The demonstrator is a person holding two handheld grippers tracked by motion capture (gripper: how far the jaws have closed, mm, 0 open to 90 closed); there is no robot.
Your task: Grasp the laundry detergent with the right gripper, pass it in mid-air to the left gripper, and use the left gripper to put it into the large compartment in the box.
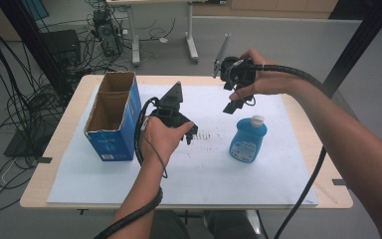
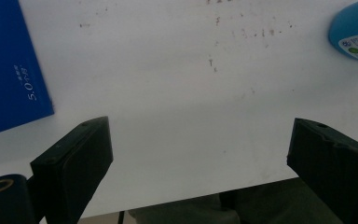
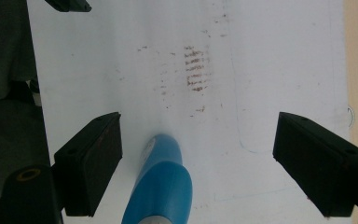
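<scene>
The right gripper [image 1: 235, 99] is held in the air above the far right part of the table, its jaws spread wide and nothing pinched between them; in the right gripper view the two black pads stand well apart, with the blue bottle [image 3: 161, 184] seen between them but lower down, touched by neither. The bottle [image 1: 248, 140] stands upright on the white mat [image 1: 278, 164], its white cap [image 1: 257, 120] just below the hovering jaws, so the step in hand is judged to be a descent onto the bottle for a grasp. For that to be done well, the gripper should be centred over the bottle before it is lowered, since the bottle now lies nearer one pad than the other in the right gripper view. The pads should be brought down past the cap onto the wider body, and closed across the flat faces if the wrist can be turned so, because smooth plastic is likely to slip or tip if it is caught near the top. The left gripper [image 1: 191, 133] is held low over the middle of the mat, jaws likewise spread and empty, with the open blue cardboard box [image 1: 113, 117] to its left. It could be kept clear of the bottle, or used to steady the box if the bottle is meant to go in there.
</scene>
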